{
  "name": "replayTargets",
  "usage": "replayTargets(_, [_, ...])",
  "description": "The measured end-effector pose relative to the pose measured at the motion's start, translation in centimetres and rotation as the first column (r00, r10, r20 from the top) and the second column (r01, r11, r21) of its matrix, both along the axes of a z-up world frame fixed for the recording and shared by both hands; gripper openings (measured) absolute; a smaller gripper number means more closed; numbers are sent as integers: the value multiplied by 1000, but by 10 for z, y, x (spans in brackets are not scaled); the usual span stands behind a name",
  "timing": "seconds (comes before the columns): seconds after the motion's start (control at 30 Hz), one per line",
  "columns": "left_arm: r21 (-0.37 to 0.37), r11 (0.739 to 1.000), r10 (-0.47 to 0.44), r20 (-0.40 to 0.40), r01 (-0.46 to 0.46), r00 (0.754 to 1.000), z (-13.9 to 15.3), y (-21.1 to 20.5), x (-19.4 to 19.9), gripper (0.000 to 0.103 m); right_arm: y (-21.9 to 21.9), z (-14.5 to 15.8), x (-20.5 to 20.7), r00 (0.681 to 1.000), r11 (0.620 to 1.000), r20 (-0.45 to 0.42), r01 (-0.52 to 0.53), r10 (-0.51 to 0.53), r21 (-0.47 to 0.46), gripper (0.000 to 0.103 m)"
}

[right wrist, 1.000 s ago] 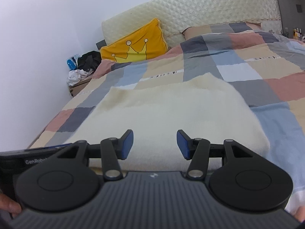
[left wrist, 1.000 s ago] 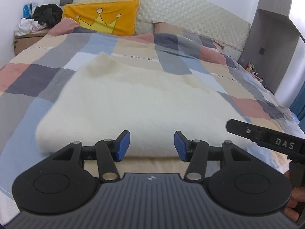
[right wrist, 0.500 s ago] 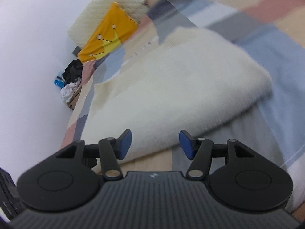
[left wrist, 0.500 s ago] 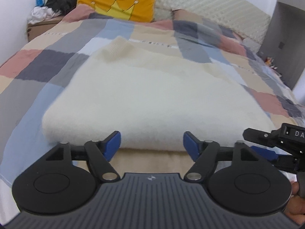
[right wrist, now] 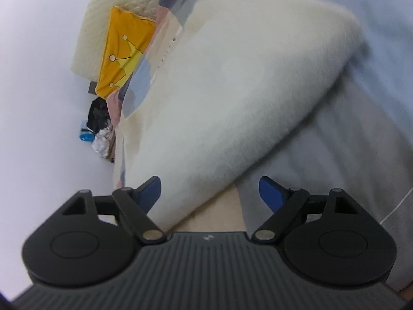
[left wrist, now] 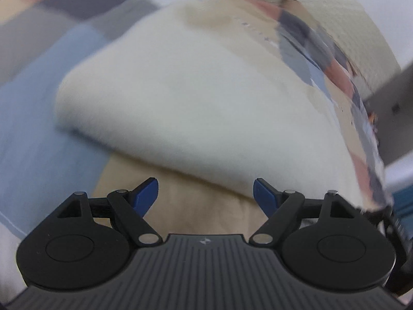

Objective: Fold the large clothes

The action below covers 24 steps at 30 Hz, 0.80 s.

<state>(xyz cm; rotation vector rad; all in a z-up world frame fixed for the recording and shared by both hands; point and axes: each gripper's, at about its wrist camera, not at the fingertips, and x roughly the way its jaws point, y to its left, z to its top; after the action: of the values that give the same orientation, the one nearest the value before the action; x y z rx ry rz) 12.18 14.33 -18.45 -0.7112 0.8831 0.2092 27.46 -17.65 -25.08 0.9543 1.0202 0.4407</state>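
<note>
Left wrist view shows our left gripper point(left wrist: 205, 192) spread wide and empty just short of the folded cream garment point(left wrist: 206, 108) on the bed point(left wrist: 38, 134), while our right gripper point(right wrist: 209, 190), jaws opening, straddles its near edge, apparently for a two-handed lift.

The right gripper's point(right wrist: 209, 193) blue-padded jaws are opening beneath the folded cream fleece garment's point(right wrist: 232, 90) six-o'clock edge.
</note>
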Motion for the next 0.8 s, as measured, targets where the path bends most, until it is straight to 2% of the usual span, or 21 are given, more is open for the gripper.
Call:
replayTargets(0.07, [-87,995,44,-10,-45,999,-9,14,0,84,-3,-6,0,999,1000,-34,21,-20,12,86])
replayTargets(0.2, [-192,975,108,-15,-109,994,-21,30,0,84,-8,-12,-1,996,996,-67,66,-62,54,85])
replayTargets(0.37, [-347,923,171,-17,-167,985,-39,49,4,84,-16,-15,0,989,989,-78,128,-122,78,85])
replayTargets(0.6, [-421,877,264,20,-231,964,-41,63,4,84,-23,-17,6,977,975,-77,207,-201,83,85])
replayTargets(0.73, [-424,848,376,57,-319,925,-35,77,-8,84,-31,-16,6,960,958,-61,277,-273,71,84])
replayTargets(0.8, [-437,832,409,67,-342,910,-35,84,-12,83,-34,-9,5,955,954,-20,297,-297,40,86])
